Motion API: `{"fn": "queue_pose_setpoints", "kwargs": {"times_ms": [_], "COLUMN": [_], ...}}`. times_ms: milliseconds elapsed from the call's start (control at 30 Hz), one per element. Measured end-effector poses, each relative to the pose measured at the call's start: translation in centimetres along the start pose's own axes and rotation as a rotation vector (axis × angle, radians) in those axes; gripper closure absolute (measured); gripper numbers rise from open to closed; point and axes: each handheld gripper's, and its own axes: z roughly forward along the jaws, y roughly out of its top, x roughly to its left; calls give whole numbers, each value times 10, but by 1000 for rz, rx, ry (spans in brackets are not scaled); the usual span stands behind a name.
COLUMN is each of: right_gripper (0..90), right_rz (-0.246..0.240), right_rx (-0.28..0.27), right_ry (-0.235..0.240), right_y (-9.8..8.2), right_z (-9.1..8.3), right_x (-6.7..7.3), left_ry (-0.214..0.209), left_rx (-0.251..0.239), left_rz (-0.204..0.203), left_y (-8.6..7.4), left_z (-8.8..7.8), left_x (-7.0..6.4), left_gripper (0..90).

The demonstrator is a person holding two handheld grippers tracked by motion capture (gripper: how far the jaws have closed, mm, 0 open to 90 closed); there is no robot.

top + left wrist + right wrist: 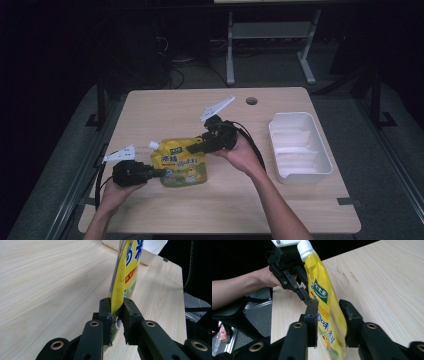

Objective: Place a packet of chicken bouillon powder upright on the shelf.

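Observation:
A yellow spouted pouch (181, 164) with a white cap stands on edge on the wooden table (165, 110). My left gripper (159, 173) is shut on its lower left edge; in the left gripper view my left gripper (117, 315) pinches the thin seam of the pouch (126, 270). My right gripper (196, 148) is at the pouch's upper right. In the right gripper view my right gripper (329, 315) has both jaws pressed against the pouch's (322, 292) bulging body. The left gripper (289, 277) and its hand show behind the pouch.
A white rectangular tray (320, 155) lies at the table's right side, and its corner (150, 252) shows beyond the pouch. A cable hole (251, 100) sits near the far edge. Dark floor and a desk frame lie behind the table.

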Motion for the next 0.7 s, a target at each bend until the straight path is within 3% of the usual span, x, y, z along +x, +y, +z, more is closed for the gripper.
{"fn": "queue_pose_setpoints", "kwargs": {"times_ms": [167, 333, 467, 700], "right_gripper": [610, 617, 664, 782], "right_rz": [-39, -69, -97, -120], "right_rx": [30, 74, 107, 163], "right_ry": [-42, -49, -58, -30], "right_y": [9, 17, 19, 19], "right_z": [-2, 0, 3, 11], "right_x": [5, 8, 11, 14], "left_ry": [-7, -16, -23, -27], "left_rx": [3, 10, 14, 32], "left_rz": [20, 43, 62, 81], "left_y": [2, 4, 6, 6], "left_z": [2, 5, 7, 14], "left_x": [-4, -8, -11, -16], "left_gripper": [793, 794, 794, 794]}}
